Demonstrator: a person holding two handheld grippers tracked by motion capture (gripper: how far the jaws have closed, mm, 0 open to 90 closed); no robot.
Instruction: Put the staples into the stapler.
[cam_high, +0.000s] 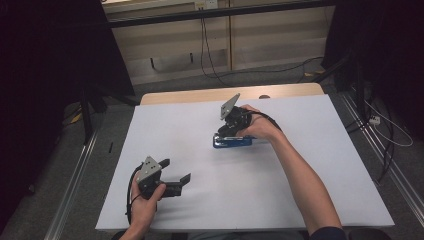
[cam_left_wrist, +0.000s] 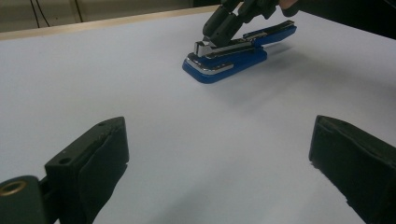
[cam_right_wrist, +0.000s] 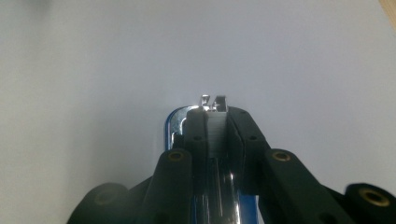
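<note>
The blue stapler (cam_high: 232, 141) lies on the white bench (cam_high: 310, 175), its long axis running across it, chrome nose pointing away from the right forearm. It is met from above by the right hand-held gripper (cam_high: 223, 134), whose jaws are drawn narrow on either side of the stapler's metal top arm near the nose, pads pressed to it. The left hand-held gripper (cam_high: 176, 172) is seen well apart from the stapler, nearer the person, jaws spread wide with nothing between them.

Black tongs (cam_high: 176, 171) with brass screws, grey plates, black cables.
</note>
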